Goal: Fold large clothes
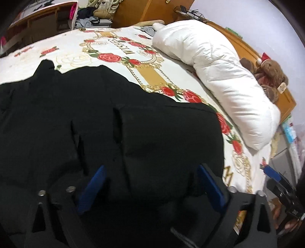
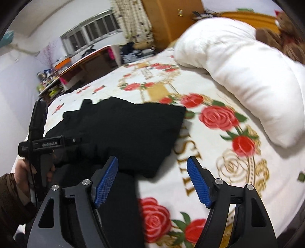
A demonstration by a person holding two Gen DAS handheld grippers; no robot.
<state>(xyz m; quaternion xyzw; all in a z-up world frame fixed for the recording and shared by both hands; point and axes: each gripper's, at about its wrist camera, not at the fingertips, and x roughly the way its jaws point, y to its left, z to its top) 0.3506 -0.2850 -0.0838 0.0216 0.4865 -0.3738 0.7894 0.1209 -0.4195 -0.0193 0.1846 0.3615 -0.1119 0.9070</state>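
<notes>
A large black garment (image 1: 106, 129) lies partly folded on the rose-print bedspread (image 1: 118, 49); it also shows in the right wrist view (image 2: 131, 127). My left gripper (image 1: 150, 171) is open just above the garment's near part, jaws wide apart, holding nothing. My right gripper (image 2: 152, 171) is open and empty, above the garment's near right corner and the bedspread (image 2: 219, 152). The left gripper's body (image 2: 42, 145) shows at the left of the right wrist view, and the right gripper's blue pad (image 1: 272, 173) at the right edge of the left wrist view.
A bulky white duvet (image 1: 215, 72) lies along the bed's right side, with a brown teddy bear (image 1: 270, 70) and wooden headboard (image 1: 246, 45) behind it. A desk with shelves (image 2: 76, 68) and a clothes pile (image 1: 89, 17) stand beyond the far bed edge.
</notes>
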